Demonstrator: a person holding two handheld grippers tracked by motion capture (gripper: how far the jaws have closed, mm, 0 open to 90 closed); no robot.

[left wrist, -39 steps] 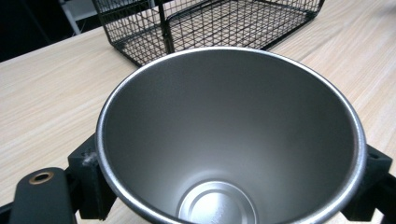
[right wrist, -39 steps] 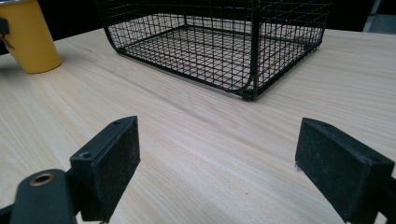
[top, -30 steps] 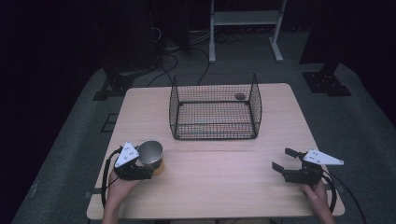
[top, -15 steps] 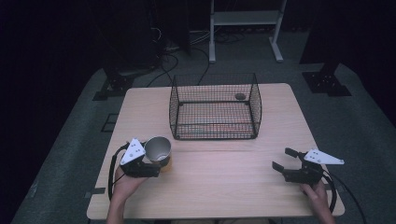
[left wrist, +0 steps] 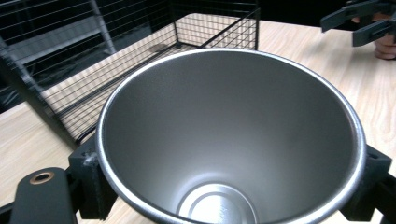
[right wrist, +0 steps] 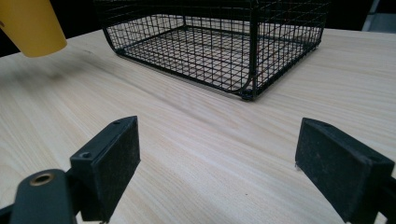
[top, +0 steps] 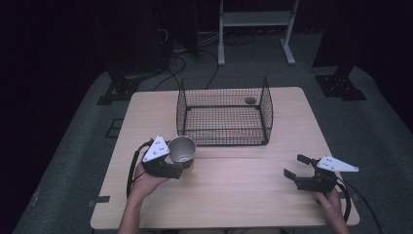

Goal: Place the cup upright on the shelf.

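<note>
I'm gripping the cup in my left gripper, not in the wire basket yet; right gripper is sitting wide open.

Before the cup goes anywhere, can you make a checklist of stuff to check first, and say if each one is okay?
1. Left gripper jaws clamped on the yellow metal cup with the silver inside: ok.
2. Cup empty inside: ok.
3. Black wire basket open on top: ok.
4. Small dark round thing on the basket floor, out of the way: cannot tell.
5. Right gripper open, holding nothing: ok.
6. Light wooden table bare between cup and basket: ok.
</note>
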